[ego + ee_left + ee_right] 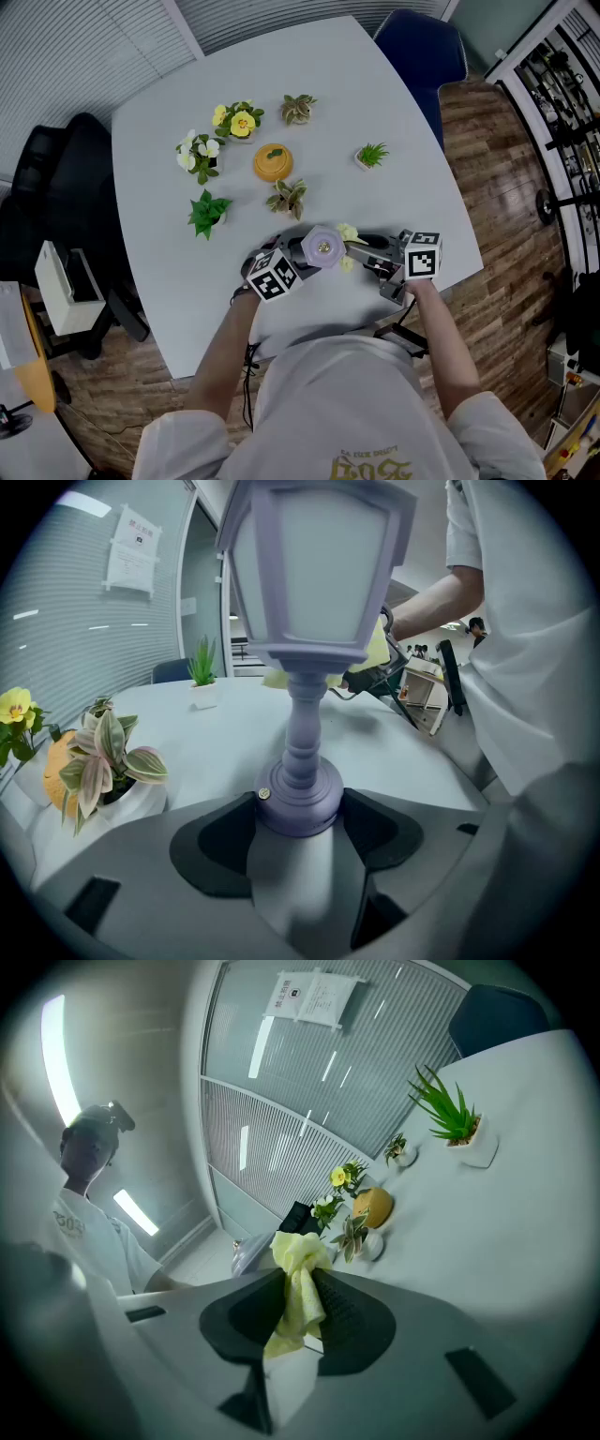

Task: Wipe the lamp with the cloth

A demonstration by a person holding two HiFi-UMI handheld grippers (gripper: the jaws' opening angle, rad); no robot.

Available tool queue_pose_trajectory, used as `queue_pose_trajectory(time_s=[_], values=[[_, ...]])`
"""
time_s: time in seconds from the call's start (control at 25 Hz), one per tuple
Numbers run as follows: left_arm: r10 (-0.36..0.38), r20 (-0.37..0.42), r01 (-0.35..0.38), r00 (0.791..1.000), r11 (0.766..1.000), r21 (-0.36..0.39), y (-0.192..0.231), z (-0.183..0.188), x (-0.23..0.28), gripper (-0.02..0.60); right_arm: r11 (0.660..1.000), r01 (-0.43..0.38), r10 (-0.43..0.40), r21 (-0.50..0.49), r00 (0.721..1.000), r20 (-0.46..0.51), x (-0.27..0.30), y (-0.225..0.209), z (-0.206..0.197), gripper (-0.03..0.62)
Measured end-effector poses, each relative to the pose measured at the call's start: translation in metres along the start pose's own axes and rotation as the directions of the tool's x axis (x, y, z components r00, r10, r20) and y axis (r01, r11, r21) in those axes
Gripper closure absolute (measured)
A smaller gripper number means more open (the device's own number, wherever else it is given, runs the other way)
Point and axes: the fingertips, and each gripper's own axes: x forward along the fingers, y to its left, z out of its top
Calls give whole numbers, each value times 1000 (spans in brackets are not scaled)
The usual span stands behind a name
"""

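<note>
Gripping the round base of the single purple lamp (314, 602), the left tongs (300, 808) are closed on it, one dark pad on each side, and the lamp stands upright at the near edge of the white tabletop (394, 103). Whether its base rests on the tabletop or is raised off it cannot be told.

The right tongs (298, 1299) are clamped on the one yellow cloth (298, 1252), which bunches above the pads and hangs down between them. From the head view the cloth lies right beside the lamp's top on the person's right. From the left gripper view it shows behind the shade, and actual contact cannot be made out.

Two marker cubes show from above, one on each pair of tongs, on either side of the lamp.

Farther across the tabletop stand six small potted plants:
- a yellow-flowered plant (240, 120)
- a white-flowered plant (199, 155)
- a far variegated plant (298, 108)
- a near variegated plant (288, 198), the closest to the lamp
- a grassy plant (371, 155)
- a broad-leafed green plant (208, 213)

One orange round object (273, 162) sits among them.

Two chairs stand at the tabletop's edges: a blue chair (422, 47) at the far right and a black chair (66, 178) at the left.
</note>
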Motion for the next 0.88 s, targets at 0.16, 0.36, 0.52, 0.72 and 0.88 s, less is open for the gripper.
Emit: queue_pose_trajectory(time_s=[0.16,0.36,0.52,0.72,0.88], values=[[0,-1,0,1000,1000,-1,-1,0,0,282,1000,3,-3,-8,1000,3,-1,2,-1,496],[-1,-2,1,1000,1000,-4,0,0,0,282,1000,-1,1,-9,1000,11,-4,7,-2,496],[1,-2,-1,1000,1000,-5,-1,1,-1,282,1000,-7,7,-10,1000,16,-8,13,-5,496],[1,-5,-1,1000,1000,-10,-1,1,-1,282,1000,-10,11,-13,1000,28,-11,19,-7,496],[4,-8,-4,1000,1000,-15,-1,0,0,282,1000,-9,10,-17,999,32,-13,22,-8,496]])
